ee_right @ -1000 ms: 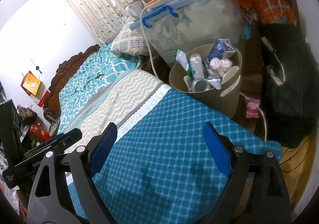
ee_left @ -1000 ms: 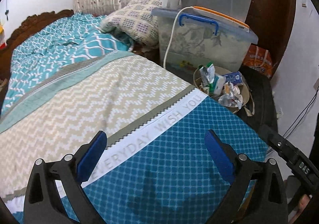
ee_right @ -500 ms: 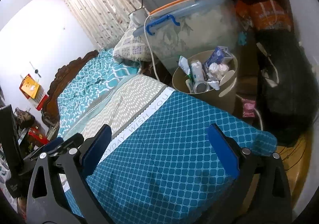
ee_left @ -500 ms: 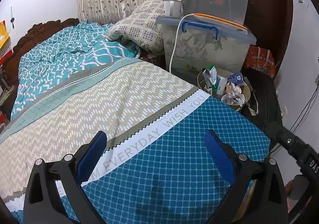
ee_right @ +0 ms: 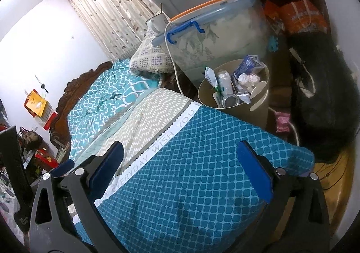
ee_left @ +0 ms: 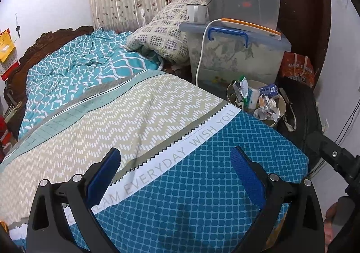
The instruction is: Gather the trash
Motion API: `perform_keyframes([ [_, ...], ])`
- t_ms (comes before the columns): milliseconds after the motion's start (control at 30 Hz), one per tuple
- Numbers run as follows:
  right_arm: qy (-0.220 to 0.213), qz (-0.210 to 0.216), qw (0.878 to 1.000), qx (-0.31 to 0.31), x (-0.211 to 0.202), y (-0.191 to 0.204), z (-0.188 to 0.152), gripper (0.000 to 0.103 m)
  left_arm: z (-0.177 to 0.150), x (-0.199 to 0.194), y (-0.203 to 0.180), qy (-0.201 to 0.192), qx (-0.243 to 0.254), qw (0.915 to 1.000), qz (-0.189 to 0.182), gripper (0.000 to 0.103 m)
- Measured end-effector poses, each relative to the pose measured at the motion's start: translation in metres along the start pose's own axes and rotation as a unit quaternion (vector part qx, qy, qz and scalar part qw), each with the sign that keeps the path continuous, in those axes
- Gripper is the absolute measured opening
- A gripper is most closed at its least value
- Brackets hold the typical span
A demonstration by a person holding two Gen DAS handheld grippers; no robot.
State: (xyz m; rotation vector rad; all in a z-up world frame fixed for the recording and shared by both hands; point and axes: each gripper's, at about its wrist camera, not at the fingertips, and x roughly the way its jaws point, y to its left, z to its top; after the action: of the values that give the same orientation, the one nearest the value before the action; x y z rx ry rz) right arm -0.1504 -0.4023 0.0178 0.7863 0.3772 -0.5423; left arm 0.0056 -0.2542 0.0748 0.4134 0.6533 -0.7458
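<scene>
A beige trash bin [ee_right: 247,113] stands on the floor past the foot corner of the bed, filled with wrappers, a blue carton [ee_right: 247,65], crumpled paper [ee_right: 246,79] and a tube. The left wrist view shows the same bin [ee_left: 258,83] at the right of the bed. My left gripper [ee_left: 174,151] hovers open over the blue quilt with nothing between its fingers. Above the same blue patch my right gripper [ee_right: 180,145] stands wide open and empty, well short of the bin.
The bed [ee_left: 135,113] carries a blue, beige and teal quilt. Two stacked plastic storage boxes [ee_left: 236,59] with a mug [ee_left: 195,13] and a white cable stand behind the bin. A dark bag [ee_right: 324,100] lies to its right. A pillow [ee_left: 162,32] leans against the boxes.
Both grippers have drawn back and risen a little, so the bin looks smaller and farther. The right gripper's jaws have spread slightly wider. Nothing was picked up.
</scene>
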Motion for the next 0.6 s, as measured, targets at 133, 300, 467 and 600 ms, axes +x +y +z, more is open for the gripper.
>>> perform_keyframes([
  [133, 0.003, 0.003, 1.0, 0.006, 0.001, -0.001, 0.001, 0.099, 0.0009, -0.0015, 0.0009, -0.003, 0.001, 1.0, 0.003, 0.094],
  [300, 0.004, 0.003, 1.0, 0.001, 0.0015, 0.0013, 0.0001, 0.099, 0.0008, -0.0037, 0.003, -0.007, -0.001, 1.0, 0.005, 0.094],
  [467, 0.004, 0.002, 1.0, -0.003, 0.0018, 0.0029, -0.0008, 0.099, 0.0003, -0.0042, 0.0043, -0.005, -0.003, 1.0, 0.007, 0.094],
  [600, 0.005, 0.001, 1.0, -0.005, 0.0024, 0.0037, -0.0011, 0.099, -0.0005, -0.0045, 0.0036, -0.006, 0.003, 0.9998, 0.021, 0.094],
])
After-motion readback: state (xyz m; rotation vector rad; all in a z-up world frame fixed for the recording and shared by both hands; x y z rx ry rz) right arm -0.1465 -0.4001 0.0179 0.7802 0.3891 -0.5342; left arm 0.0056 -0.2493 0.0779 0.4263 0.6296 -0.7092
